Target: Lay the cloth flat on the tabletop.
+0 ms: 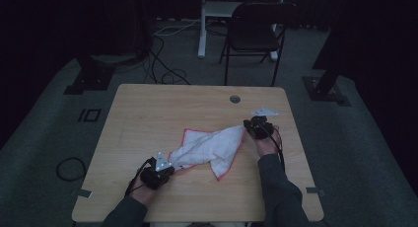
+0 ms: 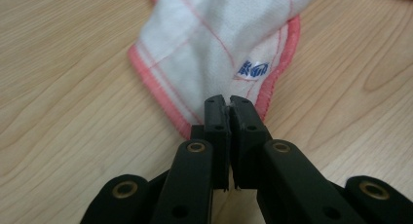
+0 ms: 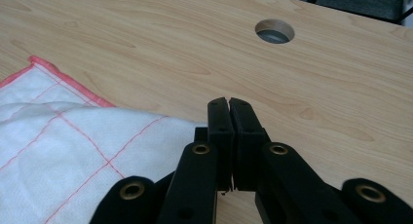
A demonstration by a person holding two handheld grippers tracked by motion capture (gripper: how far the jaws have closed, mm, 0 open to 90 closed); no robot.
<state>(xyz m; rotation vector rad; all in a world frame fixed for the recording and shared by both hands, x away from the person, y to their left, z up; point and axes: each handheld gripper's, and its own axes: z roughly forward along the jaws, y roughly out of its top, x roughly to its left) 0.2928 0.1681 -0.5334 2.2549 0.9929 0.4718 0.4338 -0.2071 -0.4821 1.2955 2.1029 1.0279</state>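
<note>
A white cloth (image 1: 207, 148) with pink hems and thin pink grid lines lies bunched across the middle of the wooden table (image 1: 148, 113), stretched between my two grippers. My left gripper (image 1: 171, 167) is at the cloth's near left end. In the left gripper view its jaws (image 2: 228, 104) are shut on a hemmed corner of the cloth (image 2: 209, 44), beside a small blue label (image 2: 253, 68). My right gripper (image 1: 246, 127) is at the cloth's far right end. In the right gripper view its jaws (image 3: 228, 104) are pressed together, and the cloth (image 3: 63, 151) runs in under them from the left.
A round cable hole (image 1: 235, 98) sits in the table near its far edge, ahead of the right gripper (image 3: 274, 31). Beyond the table stand a black folding chair (image 1: 256, 29) and a white desk leg, with cables on the floor.
</note>
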